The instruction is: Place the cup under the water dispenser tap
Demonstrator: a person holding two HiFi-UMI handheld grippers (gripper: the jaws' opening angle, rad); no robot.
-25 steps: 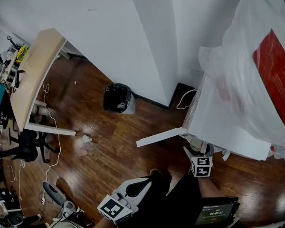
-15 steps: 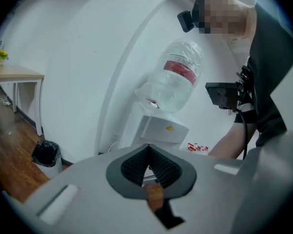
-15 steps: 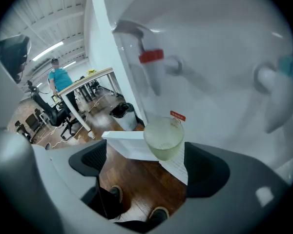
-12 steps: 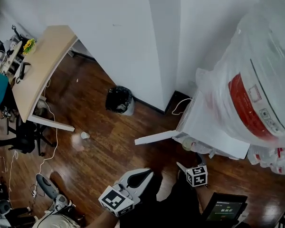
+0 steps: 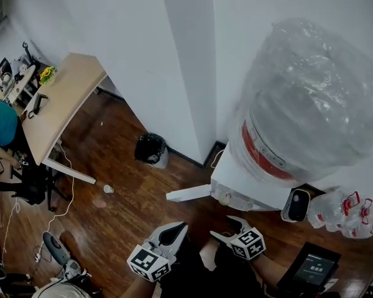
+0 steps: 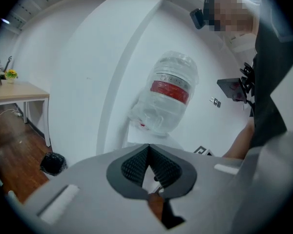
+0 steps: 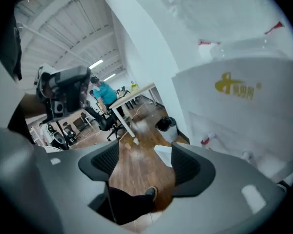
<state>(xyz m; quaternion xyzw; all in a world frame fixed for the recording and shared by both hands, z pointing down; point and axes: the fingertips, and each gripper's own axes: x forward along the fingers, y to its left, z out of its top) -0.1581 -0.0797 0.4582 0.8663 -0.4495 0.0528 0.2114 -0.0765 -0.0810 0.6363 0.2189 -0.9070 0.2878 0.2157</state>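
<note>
While both grippers are hovering low in front of the dispenser point(image 5: 248, 188), neither is holding anything.
Left gripper point(image 5: 181, 227) is sitting with its jaws pressed together, nothing between them. Right gripper point(image 5: 227, 227) is closing, its jaws apart by a moderate gap, and through that gap I am seeing only floor and a shoe point(image 7: 149, 194). I am reading the pale round rim at the dispenser's front edge as the cup point(image 5: 223, 198), just beside the white body and below the bottle point(image 5: 304, 98). I cannot tell whether it is sitting under a tap. A second, small white cup point(image 5: 108, 189) is lying on the floor near the desk point(image 5: 62, 104), well apart from the dispenser.
</note>
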